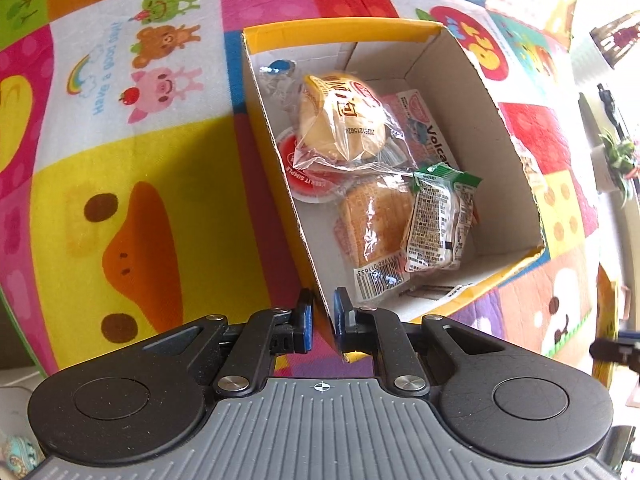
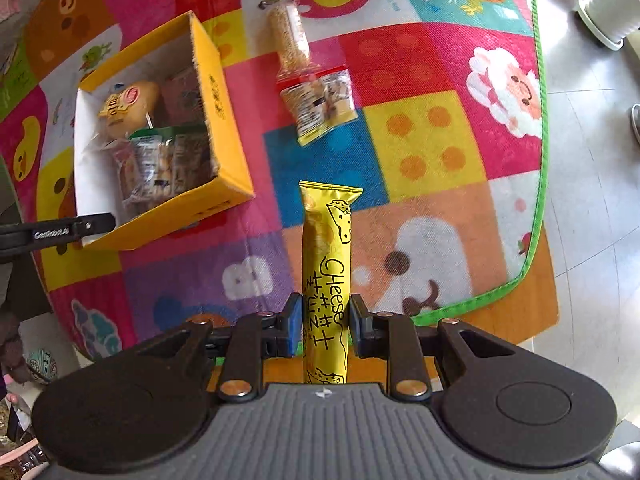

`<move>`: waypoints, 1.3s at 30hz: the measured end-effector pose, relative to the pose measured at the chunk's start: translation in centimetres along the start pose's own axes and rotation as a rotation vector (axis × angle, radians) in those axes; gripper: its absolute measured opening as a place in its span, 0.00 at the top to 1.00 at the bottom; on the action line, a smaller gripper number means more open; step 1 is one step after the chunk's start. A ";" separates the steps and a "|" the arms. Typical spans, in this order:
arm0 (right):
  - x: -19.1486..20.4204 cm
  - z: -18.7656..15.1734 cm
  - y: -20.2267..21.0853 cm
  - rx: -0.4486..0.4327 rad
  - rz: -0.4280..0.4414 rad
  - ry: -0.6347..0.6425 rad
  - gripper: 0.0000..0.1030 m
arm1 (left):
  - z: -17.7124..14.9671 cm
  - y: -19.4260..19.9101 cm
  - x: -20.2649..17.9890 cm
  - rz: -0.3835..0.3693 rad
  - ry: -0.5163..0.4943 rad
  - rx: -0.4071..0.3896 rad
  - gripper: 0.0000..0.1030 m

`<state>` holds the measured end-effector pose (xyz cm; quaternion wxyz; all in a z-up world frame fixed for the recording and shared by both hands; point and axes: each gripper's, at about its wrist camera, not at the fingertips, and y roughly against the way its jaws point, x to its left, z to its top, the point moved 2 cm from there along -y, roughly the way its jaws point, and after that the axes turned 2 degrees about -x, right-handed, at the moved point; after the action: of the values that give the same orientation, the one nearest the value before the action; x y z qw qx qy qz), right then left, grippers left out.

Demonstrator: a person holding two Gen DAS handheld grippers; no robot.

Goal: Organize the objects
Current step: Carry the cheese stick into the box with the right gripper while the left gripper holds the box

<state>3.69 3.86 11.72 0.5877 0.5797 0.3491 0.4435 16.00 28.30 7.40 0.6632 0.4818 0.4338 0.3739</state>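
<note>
So the right gripper [image 2: 323, 326] has its blue-padded fingers [image 2: 293, 320] pinched onto a long yellow foil snack stick printed with "Cheese" and a cartoon cheese wedge [image 2: 327, 264]. It's clamped on the lower half of the pack. The stick's long axis runs straight out along the fingers, crimped flat end pointing away from the camera, the other end tucked back toward the gripper body. It's held up above the colourful patchwork cartoon play mat [image 2: 420, 152], not lying on it.

Out past the tip of the stick there's a small clear-and-yellow packet of biscuits with a red top strip [image 2: 320, 106] lying on the mat, and just beyond it, touching or nearly so, a clear-wrapped tan sesame-looking bar [image 2: 289, 36] with its long axis pointing away too.

Off to the left sits the open yellow cardboard box with a white inside [image 2: 224, 92], already holding a bunch of wrapped snacks.

The left gripper [image 1: 323, 316] is clamped over the near corner wall of that box [image 1: 280, 160], one finger outside, one inside. Inside: a round bun in clear plastic [image 1: 340, 120] on top of a red-lidded cup [image 1: 304, 172], a flat pink packet [image 1: 424, 132], a wrapped golden cake [image 1: 376, 224] and a green-topped clear packet [image 1: 440, 220] leaning on it.
</note>
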 end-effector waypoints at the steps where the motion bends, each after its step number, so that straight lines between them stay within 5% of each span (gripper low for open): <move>1: 0.6 -0.5 0.2 0.000 0.006 -0.001 0.77 | -0.1 0.0 0.2 -0.005 0.001 0.002 0.87; 13: 7.0 -3.9 3.7 -0.011 0.020 0.085 0.77 | 0.5 -0.3 1.7 -0.093 0.096 -0.034 0.86; 22: 8.7 -2.5 7.3 -0.040 0.042 0.122 0.77 | -0.1 -0.2 2.8 -0.141 0.189 -0.081 0.85; 33: 14.9 5.4 7.7 -0.147 0.144 0.241 0.77 | -0.2 -0.1 3.4 -0.153 0.212 -0.078 0.85; 39: 16.8 10.3 7.0 -0.180 0.280 0.210 0.76 | 0.1 -0.1 3.5 -0.146 0.238 -0.068 0.85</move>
<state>18.51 15.13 21.28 0.5300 0.5184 0.2835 0.6083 17.29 31.45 6.59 0.6484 0.3786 0.5304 0.3937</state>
